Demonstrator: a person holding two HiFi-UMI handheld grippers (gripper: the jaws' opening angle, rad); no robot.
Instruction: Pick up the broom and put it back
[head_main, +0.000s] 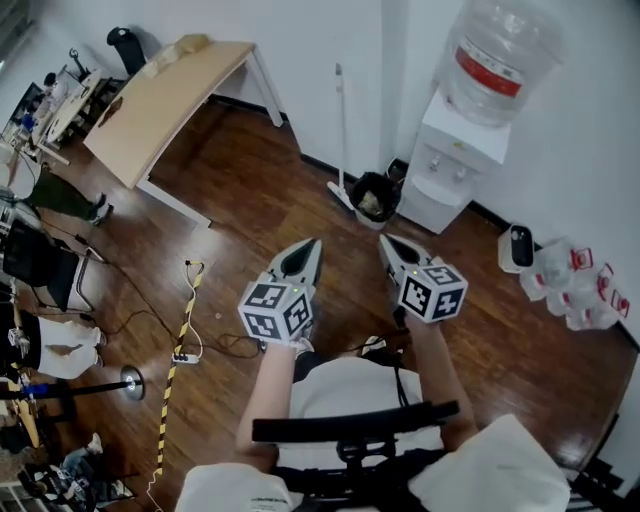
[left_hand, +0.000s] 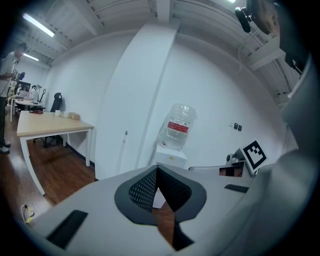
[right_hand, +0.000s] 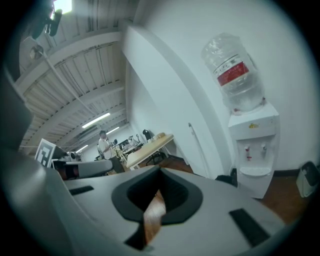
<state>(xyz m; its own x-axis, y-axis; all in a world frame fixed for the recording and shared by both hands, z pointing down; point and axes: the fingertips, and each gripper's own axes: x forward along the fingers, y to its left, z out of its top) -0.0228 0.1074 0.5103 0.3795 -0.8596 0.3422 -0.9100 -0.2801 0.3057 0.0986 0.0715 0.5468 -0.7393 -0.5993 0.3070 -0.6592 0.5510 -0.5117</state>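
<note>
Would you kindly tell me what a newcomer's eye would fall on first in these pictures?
The left hand-held gripper and right hand-held gripper dominate the head view's middle, both shut and empty above the wooden floor. Beyond them a white broom leans on the wall beside a black bin, left of the water dispenser with its big bottle.

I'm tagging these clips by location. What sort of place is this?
Likely an office or lab workroom: a water dispenser, a long desk, and cluttered workbenches at the far left.
</note>
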